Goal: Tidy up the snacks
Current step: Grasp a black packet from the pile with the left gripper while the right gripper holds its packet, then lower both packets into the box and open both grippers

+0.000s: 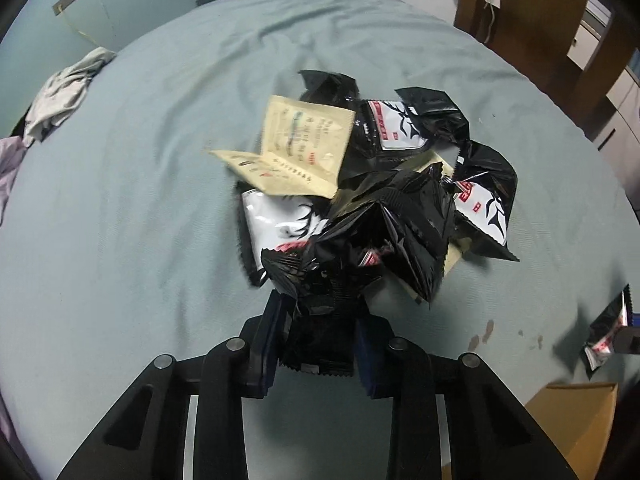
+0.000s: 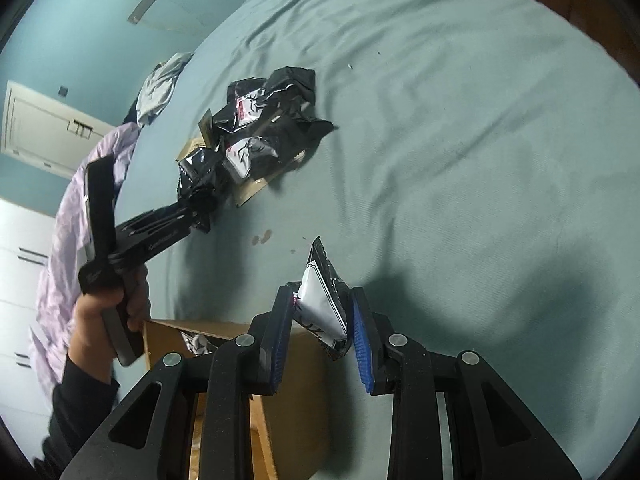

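A pile of black-and-white snack packets (image 1: 400, 200) and beige packets (image 1: 304, 140) lies in the middle of the blue-green bed sheet (image 1: 160, 220). At the pile's near edge my left gripper (image 1: 320, 308) is shut on a black snack packet (image 1: 316, 340). The right wrist view shows this left gripper (image 2: 200, 204) at the pile (image 2: 256, 136), held by a hand (image 2: 104, 312). My right gripper (image 2: 320, 294) is shut on a black-and-white snack packet (image 2: 320, 276), held up above the sheet beside a cardboard box (image 2: 296, 380). That packet (image 1: 604, 336) also shows at the right edge of the left wrist view.
The open cardboard box (image 1: 572, 412) stands on the bed's near side with a packet (image 2: 196, 342) inside. Crumpled grey clothes (image 1: 64, 96) and a lilac cloth (image 2: 60, 240) lie along the bed's left edge. Wooden furniture (image 1: 540, 20) stands behind the bed. Small stains (image 1: 480, 332) mark the sheet.
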The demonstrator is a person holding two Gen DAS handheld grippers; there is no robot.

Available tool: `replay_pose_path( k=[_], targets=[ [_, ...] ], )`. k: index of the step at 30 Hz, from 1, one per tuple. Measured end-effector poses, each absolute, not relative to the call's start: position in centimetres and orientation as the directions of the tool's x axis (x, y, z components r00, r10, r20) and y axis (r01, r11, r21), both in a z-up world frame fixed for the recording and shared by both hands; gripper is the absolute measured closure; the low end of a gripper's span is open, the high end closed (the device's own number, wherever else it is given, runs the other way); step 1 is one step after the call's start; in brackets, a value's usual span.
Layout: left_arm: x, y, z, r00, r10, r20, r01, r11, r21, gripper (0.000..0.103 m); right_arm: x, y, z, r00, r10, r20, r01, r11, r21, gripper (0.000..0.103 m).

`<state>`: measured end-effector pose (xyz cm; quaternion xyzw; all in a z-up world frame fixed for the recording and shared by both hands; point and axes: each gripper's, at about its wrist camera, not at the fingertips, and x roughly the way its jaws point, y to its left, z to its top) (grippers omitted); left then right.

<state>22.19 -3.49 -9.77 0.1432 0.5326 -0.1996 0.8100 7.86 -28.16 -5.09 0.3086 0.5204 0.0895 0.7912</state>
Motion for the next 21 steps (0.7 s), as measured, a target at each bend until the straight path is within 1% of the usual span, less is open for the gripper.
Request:
replay_pose_path(
  k=[3, 6, 11, 15, 20, 21],
  targets=[
    [21.3, -2.3, -8.8, 0.336, -0.166, -0.927, 0.436, 0.9, -0.003, 0.076, 7.6, -28.2, -4.9, 0.459, 0.428, -0.779, 0.184, 0.812, 0.554, 0.076],
    [19.7, -1.5, -7.5, 0.356, -0.133, -0.925, 0.414, 0.91, 0.028, 0.076, 6.9, -28.0, -4.1, 0.493, 0.397, -0.774, 0.168, 0.83, 0.532, 0.076],
    [15.0, 0.8, -2.9, 0.427, -0.14, -0.893, 0.366, 0.93, 0.029, 0.076, 4.7, -28.4, -2.0, 0.554, 0.422, -0.717, 0.137, 0.804, 0.579, 0.076],
    [11.5, 2.4, -0.6, 0.434, -0.196, -0.879, 0.352, 0.936, -0.035, 0.075, 1.5, -28.9, -0.3, 0.615, 0.433, -0.659, 0.101, 0.785, 0.611, 0.076],
    [5.8, 2.5, 0.6, 0.431, -0.263, -0.863, 0.369, 0.924, -0.098, 0.075, -2.7, -28.3, 1.2, 0.633, 0.446, -0.632, 0.037, 0.799, 0.6, 0.076],
    [4.6, 2.4, 0.7, 0.417, -0.293, -0.86, 0.382, 0.915, -0.127, 0.075, -3.3, -28.3, 1.5, 0.641, 0.452, -0.62, 0.023, 0.796, 0.604, 0.076]
  ],
)
